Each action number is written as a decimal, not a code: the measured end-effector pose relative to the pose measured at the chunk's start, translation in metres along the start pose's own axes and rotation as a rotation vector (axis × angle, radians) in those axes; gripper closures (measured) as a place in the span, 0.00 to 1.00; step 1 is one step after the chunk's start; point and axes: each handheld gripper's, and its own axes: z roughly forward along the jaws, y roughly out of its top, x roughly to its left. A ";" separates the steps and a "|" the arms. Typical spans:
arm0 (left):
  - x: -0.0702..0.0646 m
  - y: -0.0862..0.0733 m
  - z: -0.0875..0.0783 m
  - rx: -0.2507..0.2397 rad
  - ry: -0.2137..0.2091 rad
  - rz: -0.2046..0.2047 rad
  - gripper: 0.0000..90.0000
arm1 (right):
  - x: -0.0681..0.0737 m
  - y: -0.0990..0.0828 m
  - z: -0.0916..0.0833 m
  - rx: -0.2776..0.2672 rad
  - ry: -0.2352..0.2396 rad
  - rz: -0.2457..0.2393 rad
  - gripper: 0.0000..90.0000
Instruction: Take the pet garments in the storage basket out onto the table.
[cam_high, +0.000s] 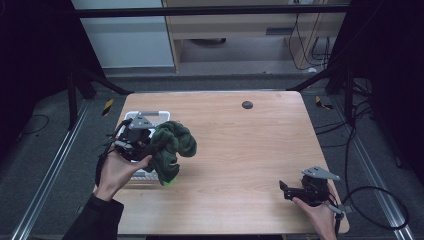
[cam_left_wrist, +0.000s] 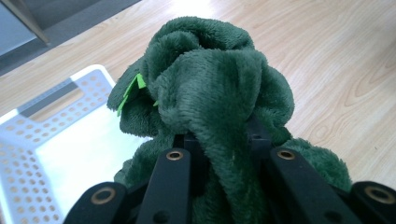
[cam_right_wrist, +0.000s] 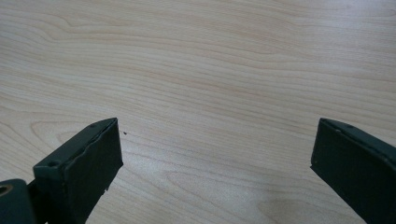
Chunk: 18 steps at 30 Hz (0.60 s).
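A dark green plush toy (cam_high: 172, 145) with bright green bits hangs bunched up at the table's left side, held just off the wood. My left gripper (cam_high: 150, 146) is shut on it, and a hand holds that gripper from below. In the left gripper view the plush (cam_left_wrist: 210, 84) bulges out between the two black jaws of the left gripper (cam_left_wrist: 219, 140) and hides the fingertips. A white perforated basket (cam_high: 150, 116) stands under and behind the left gripper, and its inside (cam_left_wrist: 56, 107) looks bare. Near the front right corner my right gripper (cam_high: 284, 190) stands open, with nothing between the jaws of the right gripper (cam_right_wrist: 217, 154) but bare wood.
The light wooden table (cam_high: 240, 150) has a small black round disc (cam_high: 247, 104) near its far edge. Cables trail from the right gripper over the table's right edge to the floor. Dark frame posts stand at both far corners.
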 end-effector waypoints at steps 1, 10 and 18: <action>-0.002 0.001 0.002 0.004 -0.007 0.003 0.85 | 0.000 0.000 0.000 0.000 0.001 0.002 0.02; -0.019 0.012 0.016 0.025 -0.057 0.048 0.85 | 0.000 0.000 -0.001 -0.001 0.009 0.006 0.02; -0.031 0.024 0.029 0.032 -0.080 0.068 0.85 | 0.000 0.001 -0.001 -0.007 0.006 0.000 0.02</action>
